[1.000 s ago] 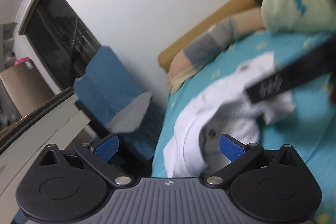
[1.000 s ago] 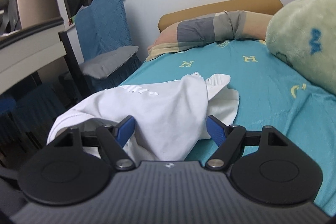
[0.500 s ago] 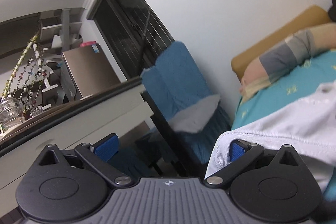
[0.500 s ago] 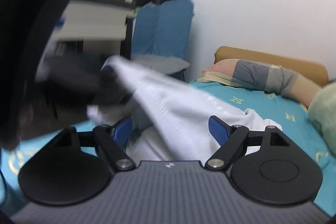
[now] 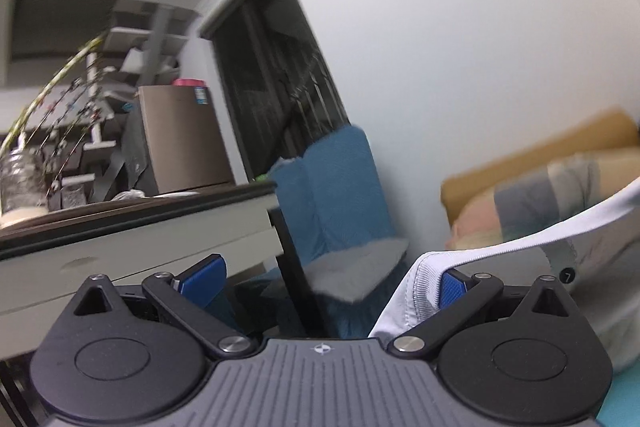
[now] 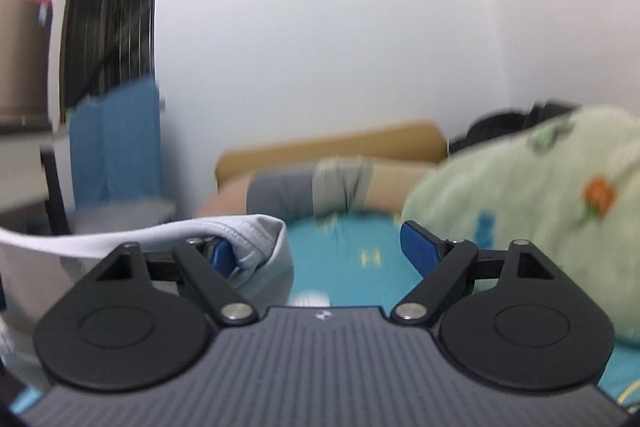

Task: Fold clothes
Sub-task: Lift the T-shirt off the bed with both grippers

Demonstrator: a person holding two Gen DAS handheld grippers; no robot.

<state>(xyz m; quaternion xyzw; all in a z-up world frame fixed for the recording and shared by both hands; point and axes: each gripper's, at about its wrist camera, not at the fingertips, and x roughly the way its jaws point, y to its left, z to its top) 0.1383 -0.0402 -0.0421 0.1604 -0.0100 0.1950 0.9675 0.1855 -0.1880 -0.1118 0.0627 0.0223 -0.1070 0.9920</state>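
Left hand-held gripper [image 5: 326, 281] spread wide, white shirt [image 5: 520, 247] hooked over its finger at 3 o'clock, right hand-held gripper [image 6: 324, 251] wide too, shirt [image 6: 168, 237] draped on its 9 o'clock finger, bed [image 6: 360, 267] beneath.

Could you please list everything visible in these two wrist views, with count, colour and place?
garment: one, white, stretched between the grippers, hooked over one finger of each
bed sheet: one, teal, under the garment
pillow: one, grey and peach, at the headboard
quilt: one, pale green, right side of bed
chair: one, blue cover, grey cushion, beside the bed
box: one, brown, on the desk
left gripper: black, blue pads, open
right gripper: black, blue pads, open
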